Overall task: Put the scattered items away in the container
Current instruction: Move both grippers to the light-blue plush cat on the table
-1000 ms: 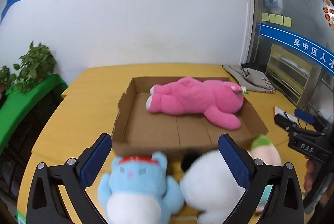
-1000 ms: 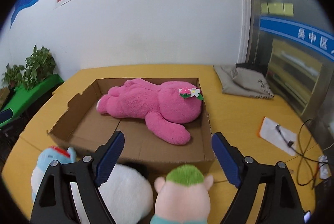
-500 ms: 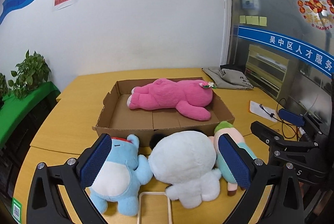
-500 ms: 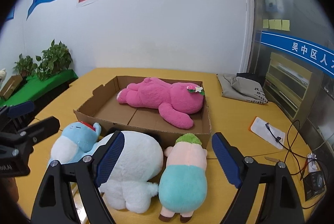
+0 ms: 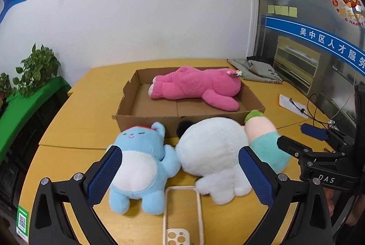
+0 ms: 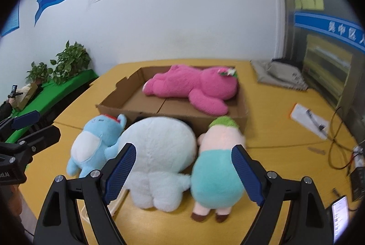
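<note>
While one pink plush (image 5: pixel 196 87) is already laid in the cardboard box (image 5: pixel 146 118), three toys are lined up on the bench (image 5: pixel 91 112) at its near wall; both grippers, left gripper (image 5: pixel 180 176) and right gripper (image 6: pixel 182 173), are held wide apart and empty.

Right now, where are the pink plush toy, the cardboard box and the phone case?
pink plush toy (image 5: pixel 194 87), left wrist view, on its back.
cardboard box (image 6: pixel 118 112), right wrist view, on its near wall.
phone case (image 5: pixel 200 210), left wrist view, on its right edge.
</note>
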The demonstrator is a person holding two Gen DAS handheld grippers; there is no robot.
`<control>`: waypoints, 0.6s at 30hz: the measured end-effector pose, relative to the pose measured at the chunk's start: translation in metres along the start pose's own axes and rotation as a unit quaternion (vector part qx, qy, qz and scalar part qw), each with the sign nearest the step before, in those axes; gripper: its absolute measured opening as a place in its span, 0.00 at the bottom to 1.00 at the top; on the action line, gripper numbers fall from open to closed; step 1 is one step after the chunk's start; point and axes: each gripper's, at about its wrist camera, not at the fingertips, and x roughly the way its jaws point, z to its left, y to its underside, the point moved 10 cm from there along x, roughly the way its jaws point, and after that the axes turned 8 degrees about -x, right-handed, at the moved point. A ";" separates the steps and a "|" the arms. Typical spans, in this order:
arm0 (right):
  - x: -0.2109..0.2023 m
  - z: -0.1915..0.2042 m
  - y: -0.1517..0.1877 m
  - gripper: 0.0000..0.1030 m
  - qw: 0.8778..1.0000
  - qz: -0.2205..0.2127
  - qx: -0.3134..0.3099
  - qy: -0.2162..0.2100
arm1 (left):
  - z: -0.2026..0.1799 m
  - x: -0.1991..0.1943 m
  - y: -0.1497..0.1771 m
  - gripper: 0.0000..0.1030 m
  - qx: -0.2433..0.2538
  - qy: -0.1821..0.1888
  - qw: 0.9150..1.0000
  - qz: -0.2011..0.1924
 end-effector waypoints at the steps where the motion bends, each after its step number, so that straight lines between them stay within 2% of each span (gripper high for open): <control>1: 0.007 0.006 0.002 0.83 1.000 0.007 0.001 -0.013 | 0.009 0.003 0.001 1.00 -0.002 0.005 1.000 0.004; 4: 0.032 0.040 0.008 0.83 0.997 0.030 -0.007 -0.071 | 0.035 0.020 0.006 1.00 0.001 0.023 0.999 0.026; 7: 0.055 0.077 0.013 0.83 0.991 0.050 -0.027 -0.118 | 0.067 0.038 0.010 1.00 -0.013 0.026 0.999 0.044; 9: 0.067 0.090 0.013 0.83 0.991 0.054 -0.036 -0.116 | 0.087 0.049 0.013 1.00 -0.040 0.029 0.997 0.057; 12: 0.084 0.092 0.013 0.83 0.992 0.064 -0.030 -0.104 | 0.107 0.066 0.021 1.00 -0.080 0.058 0.992 0.076; 14: 0.091 0.099 0.013 0.83 0.990 0.069 -0.029 -0.116 | 0.115 0.079 0.027 1.00 -0.091 0.071 0.989 0.091; 16: 0.096 0.120 0.017 0.83 0.983 0.082 -0.046 -0.155 | 0.120 0.089 0.034 1.00 -0.089 0.076 0.988 0.104; 18: 0.100 0.146 0.026 0.83 0.972 0.101 -0.049 -0.208 | 0.121 0.100 0.039 1.00 -0.076 0.103 0.984 0.124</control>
